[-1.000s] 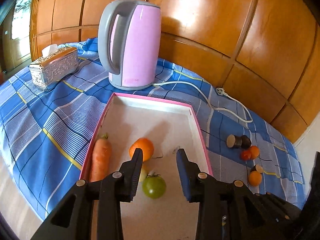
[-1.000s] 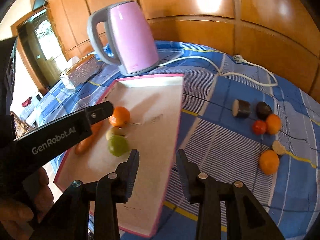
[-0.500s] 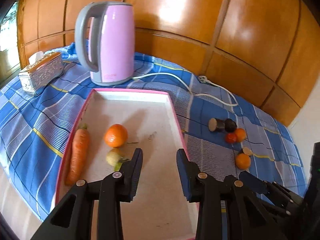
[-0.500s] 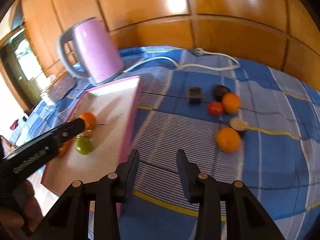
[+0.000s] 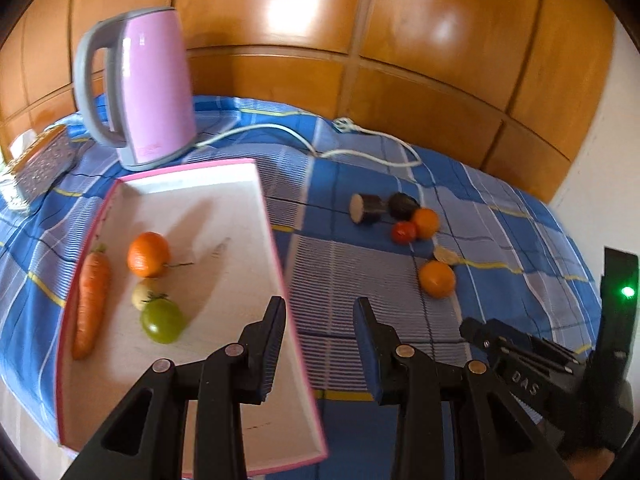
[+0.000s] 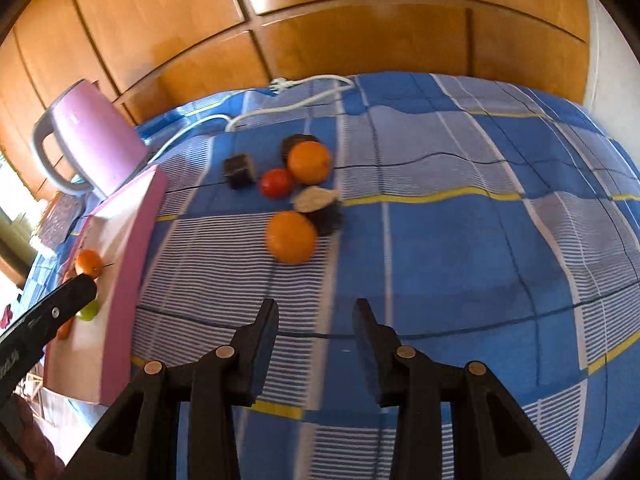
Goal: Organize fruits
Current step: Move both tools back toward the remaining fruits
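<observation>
On the blue plaid cloth (image 6: 460, 240) over the surface, loose produce sits right of the pink-rimmed tray (image 5: 276, 240); tray already holds carrot, orange, green tomato. Risks, biggest first: right gripper (image 6: 316, 312) knocks the round near orange (image 6: 291, 237) so it rolls off on the wrinkled cloth; crowded cluster, so fingers may bump the dark cut piece touching it or the red tomato (image 6: 276, 182). Both grippers tilt steeply down, fingers spread with a moderate gap, empty. Left gripper (image 5: 320, 312) hovers over the tray's right rim.
</observation>
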`<state>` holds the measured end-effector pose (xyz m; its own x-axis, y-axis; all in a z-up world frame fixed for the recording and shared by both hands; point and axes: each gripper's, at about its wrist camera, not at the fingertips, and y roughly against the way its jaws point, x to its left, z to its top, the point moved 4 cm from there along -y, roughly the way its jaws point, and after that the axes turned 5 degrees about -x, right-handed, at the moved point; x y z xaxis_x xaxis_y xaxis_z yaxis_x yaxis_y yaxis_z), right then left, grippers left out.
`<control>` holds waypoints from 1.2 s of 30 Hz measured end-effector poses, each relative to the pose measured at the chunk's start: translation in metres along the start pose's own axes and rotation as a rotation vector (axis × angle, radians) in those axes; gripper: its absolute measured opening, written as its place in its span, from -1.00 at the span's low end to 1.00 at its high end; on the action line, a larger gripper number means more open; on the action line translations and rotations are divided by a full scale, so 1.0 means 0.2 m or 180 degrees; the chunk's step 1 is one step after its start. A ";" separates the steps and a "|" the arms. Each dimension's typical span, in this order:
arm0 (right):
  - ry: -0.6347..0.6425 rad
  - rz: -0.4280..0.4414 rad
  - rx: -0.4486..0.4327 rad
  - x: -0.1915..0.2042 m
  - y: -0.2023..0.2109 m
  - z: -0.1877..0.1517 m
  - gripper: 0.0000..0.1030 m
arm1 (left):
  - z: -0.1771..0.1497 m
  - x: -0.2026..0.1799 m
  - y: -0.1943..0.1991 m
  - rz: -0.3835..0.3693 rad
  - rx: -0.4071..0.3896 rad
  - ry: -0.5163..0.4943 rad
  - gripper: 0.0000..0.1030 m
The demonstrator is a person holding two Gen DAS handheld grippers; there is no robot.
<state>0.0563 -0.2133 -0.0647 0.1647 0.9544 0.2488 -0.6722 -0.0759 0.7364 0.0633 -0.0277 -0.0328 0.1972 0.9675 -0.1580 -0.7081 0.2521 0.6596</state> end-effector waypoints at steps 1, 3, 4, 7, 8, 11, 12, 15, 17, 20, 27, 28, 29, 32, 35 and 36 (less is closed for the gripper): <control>-0.0017 -0.0011 0.0008 -0.01 -0.01 0.00 -0.25 | -0.01 -0.02 -0.01 -0.0025 0.0023 -0.0036 -0.31; -0.0041 -0.0022 0.0023 -0.04 -0.01 -0.01 -0.25 | -0.02 -0.06 -0.02 -0.0063 0.0055 -0.0085 -0.31; -0.0046 -0.0026 0.0027 -0.04 -0.02 -0.01 -0.25 | -0.03 -0.07 -0.03 -0.0090 0.0070 -0.0114 -0.31; -0.0061 -0.0033 0.0019 -0.06 -0.02 -0.01 -0.25 | -0.04 -0.14 -0.07 -0.0177 0.0112 -0.0220 -0.31; -0.0066 -0.0042 0.0009 -0.07 -0.02 -0.01 -0.25 | -0.05 -0.16 -0.08 -0.0221 0.0141 -0.0250 -0.31; -0.0107 -0.0077 -0.0004 -0.11 -0.02 0.00 -0.25 | -0.07 -0.22 -0.13 -0.0309 0.0208 -0.0329 -0.31; -0.0130 -0.0099 -0.0009 -0.13 -0.02 0.01 -0.25 | -0.08 -0.23 -0.15 -0.0334 0.0225 -0.0345 -0.31; -0.0160 -0.0130 -0.0013 -0.16 -0.04 0.02 -0.25 | -0.08 -0.28 -0.19 -0.0421 0.0282 -0.0366 -0.31; -0.0164 -0.0141 -0.0024 -0.18 -0.04 0.04 -0.25 | -0.08 -0.30 -0.22 -0.0477 0.0293 -0.0372 -0.24; -0.0168 -0.0116 -0.0048 -0.18 -0.05 0.09 -0.25 | -0.07 -0.34 -0.25 -0.0566 0.0275 -0.0383 -0.08; -0.0174 0.0039 -0.0074 -0.17 -0.07 0.23 -0.25 | -0.06 -0.45 -0.35 -0.0667 0.0295 -0.0490 -0.05; -0.0173 0.0052 -0.0073 -0.16 -0.07 0.24 -0.25 | -0.06 -0.46 -0.36 -0.0680 0.0294 -0.0505 -0.03; -0.0172 0.0067 -0.0069 -0.16 -0.08 0.25 -0.25 | -0.06 -0.48 -0.38 -0.0698 0.0300 -0.0517 -0.02; -0.0171 0.0110 -0.0034 -0.16 -0.10 0.27 -0.25 | -0.05 -0.52 -0.42 -0.0754 0.0321 -0.0530 -0.01; -0.0214 0.0166 0.0020 -0.16 -0.14 0.28 -0.25 | -0.04 -0.53 -0.47 -0.0747 0.0311 -0.0530 0.03; -0.0225 0.0174 0.0035 -0.16 -0.15 0.28 -0.25 | -0.04 -0.53 -0.49 -0.0732 0.0316 -0.0514 0.03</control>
<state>0.1121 -0.2588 -0.0596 0.1787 0.9261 0.3322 -0.6736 -0.1309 0.7274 0.1068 -0.1554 -0.0859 0.4558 0.8678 -0.1981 -0.5641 0.4538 0.6898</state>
